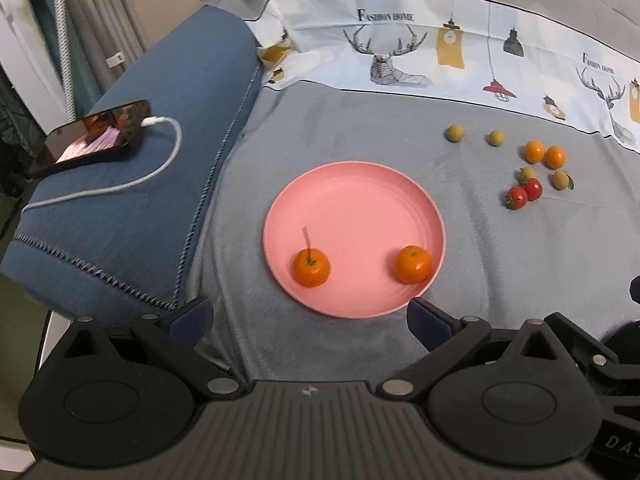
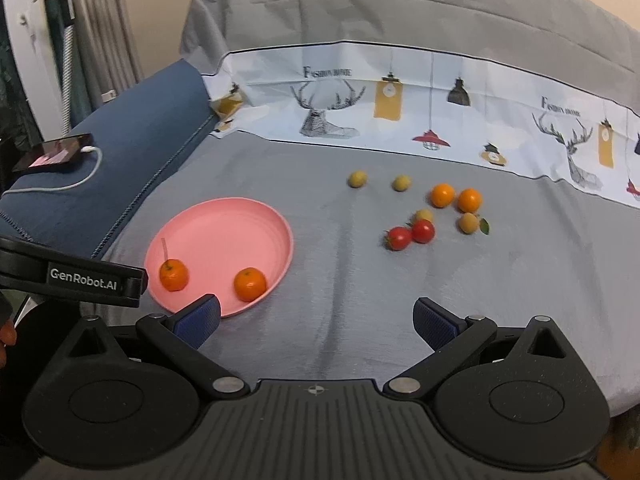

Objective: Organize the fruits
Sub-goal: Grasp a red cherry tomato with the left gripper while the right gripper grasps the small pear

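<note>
- So, the pink plate (image 1: 354,200) sits on a grey cloth (image 1: 500,260) that covers the counter; I'll place everything off that plate.
- On the plate: two small oranges. One with a stem (image 1: 311,268) is at the plate's near-left part, the other orange (image 1: 413,264) is by its near-right rim. They're well apart from each other.
- Off the plate, far right of it on the cloth, is the loose bunch: two more oranges (image 2: 442,195) side by side, two cherry tomatoes (image 2: 423,231) touching each other, and four yellowish-green small fruits (image 2: 357,179), can't tell what kind.
- Left gripper (image 1: 310,320) hangs just short of the plate's near rim, jaws spread wide, nothing between them.
- Right gripper (image 2: 316,316) is over bare cloth right of the plate, its left fingertip (image 2: 200,316) overlapping the plate's near rim in view; jaws wide apart too, holding nothing.
- Left of the plate there's a blue cushion (image 1: 132,184) with a phone (image 1: 94,136) on it, plugged into a white cable (image 1: 160,168).
- Behind the plate, a printed cloth with deer and lamps (image 1: 400,52).
</note>
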`<state>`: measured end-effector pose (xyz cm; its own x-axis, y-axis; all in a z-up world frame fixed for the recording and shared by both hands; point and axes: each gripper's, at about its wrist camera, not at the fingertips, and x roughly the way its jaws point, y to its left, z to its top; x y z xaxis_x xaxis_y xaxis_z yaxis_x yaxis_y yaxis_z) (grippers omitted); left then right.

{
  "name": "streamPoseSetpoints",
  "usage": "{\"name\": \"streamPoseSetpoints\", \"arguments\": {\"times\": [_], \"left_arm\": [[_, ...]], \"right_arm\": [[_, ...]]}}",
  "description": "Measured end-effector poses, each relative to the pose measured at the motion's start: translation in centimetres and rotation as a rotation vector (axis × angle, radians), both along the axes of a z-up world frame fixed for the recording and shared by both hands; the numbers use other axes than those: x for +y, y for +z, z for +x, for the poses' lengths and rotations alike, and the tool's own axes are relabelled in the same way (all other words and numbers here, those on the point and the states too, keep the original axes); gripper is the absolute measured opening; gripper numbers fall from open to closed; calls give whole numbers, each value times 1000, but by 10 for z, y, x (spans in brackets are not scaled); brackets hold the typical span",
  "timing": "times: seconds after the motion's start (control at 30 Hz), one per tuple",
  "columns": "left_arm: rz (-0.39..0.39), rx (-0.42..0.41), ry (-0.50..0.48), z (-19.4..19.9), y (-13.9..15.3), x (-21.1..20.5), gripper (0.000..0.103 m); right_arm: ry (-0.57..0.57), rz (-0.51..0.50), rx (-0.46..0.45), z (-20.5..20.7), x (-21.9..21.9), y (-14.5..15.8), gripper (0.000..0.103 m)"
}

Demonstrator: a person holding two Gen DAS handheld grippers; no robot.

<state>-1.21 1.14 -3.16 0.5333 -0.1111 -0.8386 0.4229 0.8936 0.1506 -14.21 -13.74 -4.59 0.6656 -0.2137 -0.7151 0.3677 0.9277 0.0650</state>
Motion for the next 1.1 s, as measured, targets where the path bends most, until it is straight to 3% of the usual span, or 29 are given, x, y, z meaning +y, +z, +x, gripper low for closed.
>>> {"name": "streamPoseSetpoints", "arguments": {"times": [0.33, 0.6, 0.83, 0.93, 1.1], "left_arm": [[-33, 29, -73, 16, -6, -65, 103], [-11, 22, -278, 33, -54, -148, 103], [69, 34, -495, 53, -116, -231, 103], [107, 49, -526, 64, -139, -256, 103], [47, 61, -539, 77, -150, -269, 103]], "right_arm": [[-198, -22, -18, -5, -80, -17, 102], [-346, 3, -3, 10, -165, -51, 102], [-369, 20, 37, 50, -225, -96, 102], [-345, 28, 50, 74, -246, -115, 100], [-268, 42, 16, 98, -254, -126, 89]]}}
